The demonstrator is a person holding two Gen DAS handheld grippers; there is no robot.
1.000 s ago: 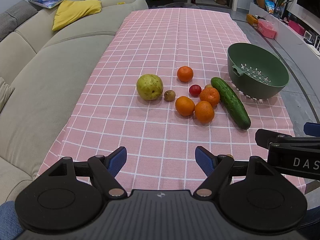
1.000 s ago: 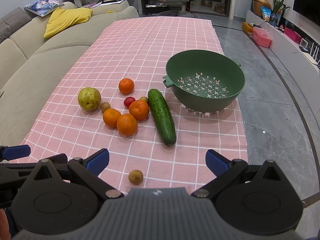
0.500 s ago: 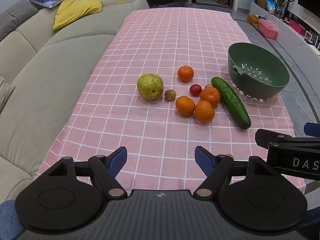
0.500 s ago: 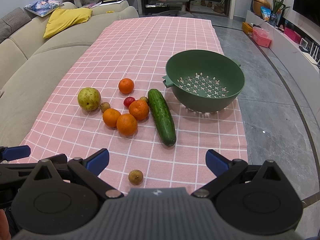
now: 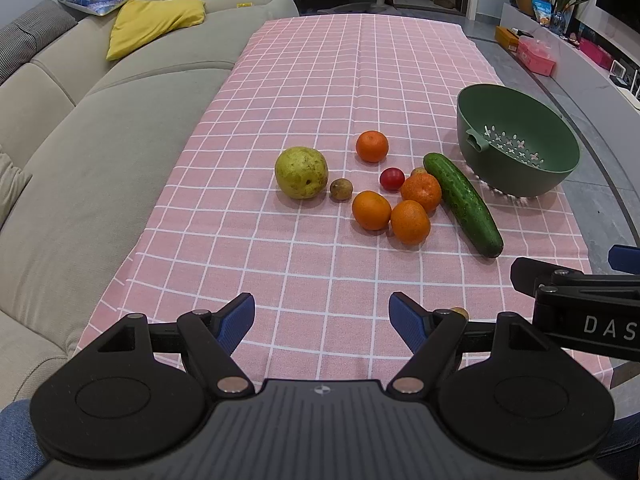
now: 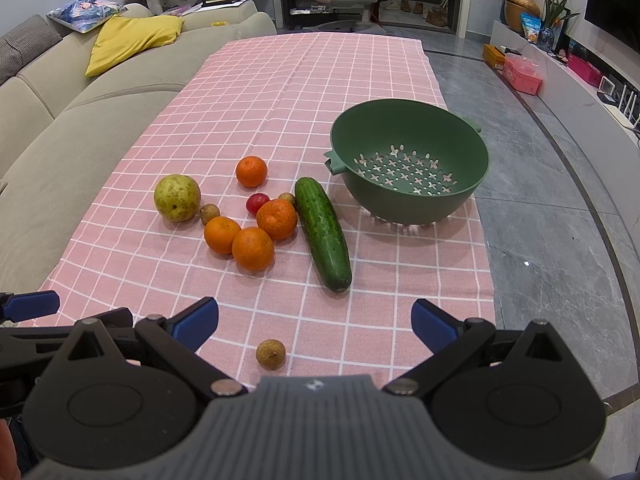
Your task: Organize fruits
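Note:
On the pink checked tablecloth (image 6: 280,92) lie a yellow-green pear (image 6: 177,197), several oranges (image 6: 253,249), a small red tomato (image 6: 257,203), a cucumber (image 6: 322,232) and small brown fruits (image 6: 209,213). One brown fruit (image 6: 271,354) lies apart near the front edge, just ahead of my right gripper (image 6: 315,320), which is open and empty. An empty green colander (image 6: 408,166) stands right of the cucumber. In the left wrist view the pear (image 5: 301,173), oranges (image 5: 371,210), cucumber (image 5: 462,203) and colander (image 5: 518,144) lie well ahead of my open, empty left gripper (image 5: 322,318).
A beige sofa (image 5: 80,128) with a yellow cushion (image 5: 154,24) runs along the table's left side. Grey floor (image 6: 540,200) lies to the right, with a low shelf of boxes beyond. The right gripper's body (image 5: 576,312) shows at the left wrist view's right edge.

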